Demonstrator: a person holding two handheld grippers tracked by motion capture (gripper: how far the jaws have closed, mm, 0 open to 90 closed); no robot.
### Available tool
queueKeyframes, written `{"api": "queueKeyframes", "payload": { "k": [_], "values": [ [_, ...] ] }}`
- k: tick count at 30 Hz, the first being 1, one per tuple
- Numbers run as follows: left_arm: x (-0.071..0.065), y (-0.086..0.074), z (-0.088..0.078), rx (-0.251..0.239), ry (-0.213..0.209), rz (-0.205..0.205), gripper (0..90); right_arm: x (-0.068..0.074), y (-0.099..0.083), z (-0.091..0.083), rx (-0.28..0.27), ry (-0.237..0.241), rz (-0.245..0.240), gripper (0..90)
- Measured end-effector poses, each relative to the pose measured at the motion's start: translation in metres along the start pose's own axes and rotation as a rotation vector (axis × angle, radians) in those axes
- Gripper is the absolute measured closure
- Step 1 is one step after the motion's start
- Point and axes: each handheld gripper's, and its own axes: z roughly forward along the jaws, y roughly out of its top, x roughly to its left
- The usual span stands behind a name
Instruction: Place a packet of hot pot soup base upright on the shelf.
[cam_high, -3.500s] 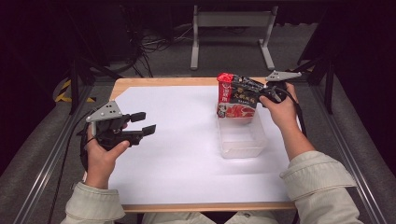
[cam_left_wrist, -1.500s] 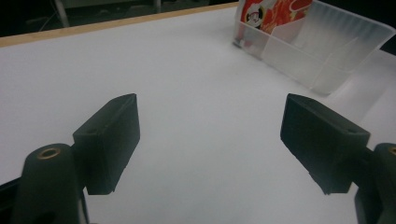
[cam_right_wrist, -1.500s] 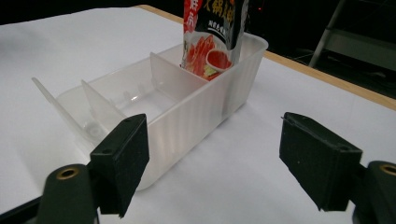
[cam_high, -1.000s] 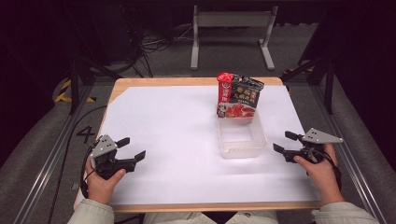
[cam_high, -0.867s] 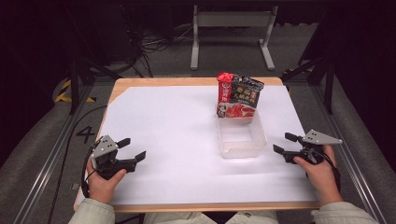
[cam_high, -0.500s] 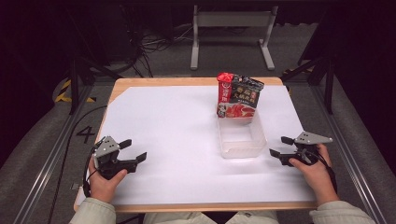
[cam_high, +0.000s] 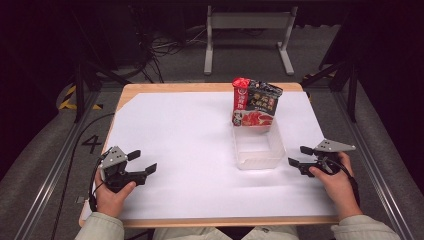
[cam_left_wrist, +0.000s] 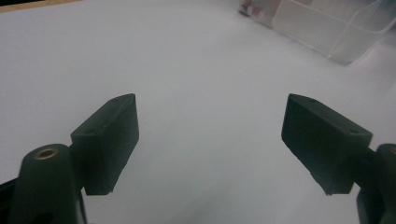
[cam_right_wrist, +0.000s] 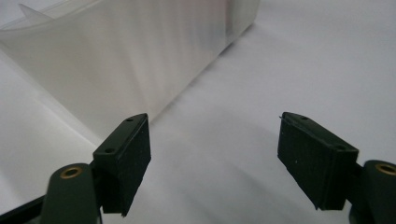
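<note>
On the white sheet (cam_high: 200, 150) covering the table (cam_high: 210, 88), a clear tub (cam_high: 257, 147) is seen, with packets (cam_high: 256, 102) standing upright at its far end. Nothing is placed between the tub and the right gripper (cam_high: 300, 156), which is held level just beside it, jaws wide apart and empty, having just narrowed slightly. At the near left, the left gripper (cam_high: 141, 162) is held low, jaws apart, empty. Packet print cannot be read.

Open white sheet (cam_high: 190, 135) left, clear tub (cam_high: 257, 147) and packets (cam_high: 256, 102) blocking right
</note>
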Motion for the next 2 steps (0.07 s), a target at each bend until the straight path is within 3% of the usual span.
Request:
{"api": "queueKeyframes", "payload": {
  "k": [2],
  "values": [
    [0.0002,-0.0001,0.0005,-0.001,0.001,-0.001,20.0,0.0025,0.0011,0.0005,-0.003,0.005,-0.007,25.4]
  ]
}}
